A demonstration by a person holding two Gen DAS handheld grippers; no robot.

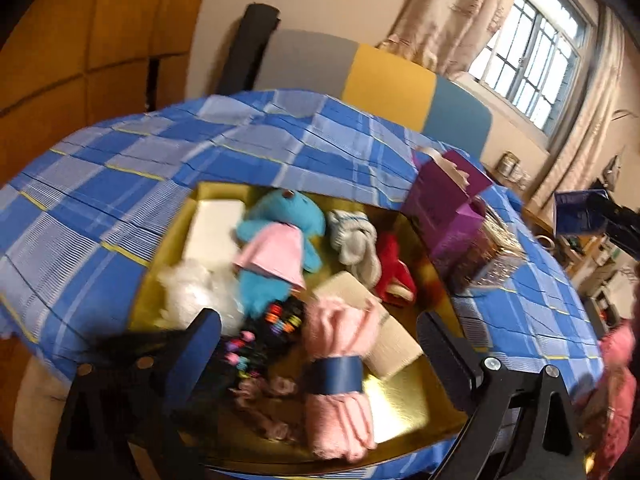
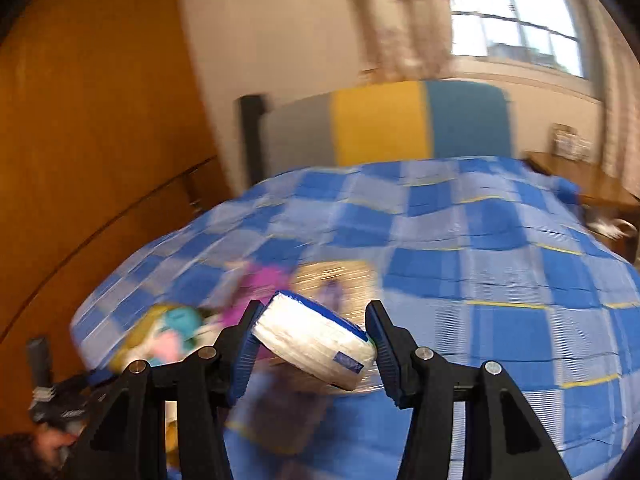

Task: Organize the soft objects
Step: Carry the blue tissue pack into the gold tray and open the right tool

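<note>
A gold tray (image 1: pixel 404 400) on the blue checked cloth holds several soft things. Among them are a blue plush toy in a pink dress (image 1: pixel 280 216), rolled white socks (image 1: pixel 354 240), a red item (image 1: pixel 394 268), white fluff (image 1: pixel 192 292) and a black piece with coloured beads (image 1: pixel 276 324). A pink rolled towel with a blue band (image 1: pixel 340 376) lies in the tray between the spread fingers of my left gripper (image 1: pixel 320 344), which is open and not touching it. My right gripper (image 2: pixel 314 338) is shut on a white tissue pack with a blue edge (image 2: pixel 316 340), held tilted above the cloth.
A purple box (image 1: pixel 444 200) stands right of the tray, next to a shiny wrapped bundle (image 1: pixel 492 256). White blocks (image 1: pixel 216 228) lie in the tray. A grey, yellow and teal chair back (image 2: pixel 380 120) stands behind the table, wooden panelling (image 2: pixel 100 140) to the left. A pink sleeve (image 1: pixel 616 400) shows at the right edge.
</note>
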